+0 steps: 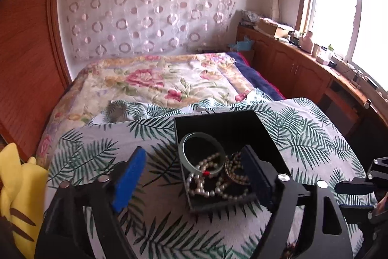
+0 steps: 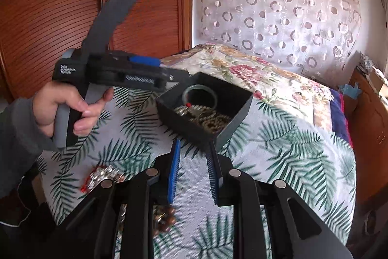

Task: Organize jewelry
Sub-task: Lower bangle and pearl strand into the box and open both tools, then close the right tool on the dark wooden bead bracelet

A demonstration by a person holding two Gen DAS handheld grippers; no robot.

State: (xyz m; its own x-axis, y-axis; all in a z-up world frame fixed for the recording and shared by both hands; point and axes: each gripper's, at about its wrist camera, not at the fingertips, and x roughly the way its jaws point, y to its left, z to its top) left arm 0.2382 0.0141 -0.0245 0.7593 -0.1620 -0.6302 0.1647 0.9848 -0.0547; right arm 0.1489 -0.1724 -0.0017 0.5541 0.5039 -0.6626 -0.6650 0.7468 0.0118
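A black open box point(image 1: 242, 128) sits on the leaf-print cloth point(image 1: 97, 137). It holds a pale green bangle point(image 1: 185, 152), a white pearl string point(image 1: 206, 183) and a beaded gold piece point(image 1: 236, 169). My left gripper point(image 1: 194, 176) is open, its right finger in the box and its left outside. In the right wrist view the box point(image 2: 194, 128) lies just ahead of my right gripper point(image 2: 194, 157), which is open and empty. A sparkly jewelry piece point(image 2: 101, 176) and brown beads point(image 2: 167, 217) lie on the cloth near it.
A yellow plush toy point(image 1: 19, 198) sits at the cloth's left edge. A floral blanket point(image 1: 157, 79) covers the bed behind. Wooden cabinets point(image 1: 303, 69) with clutter run under the window at right; a wooden wardrobe point(image 2: 60, 4) stands at left.
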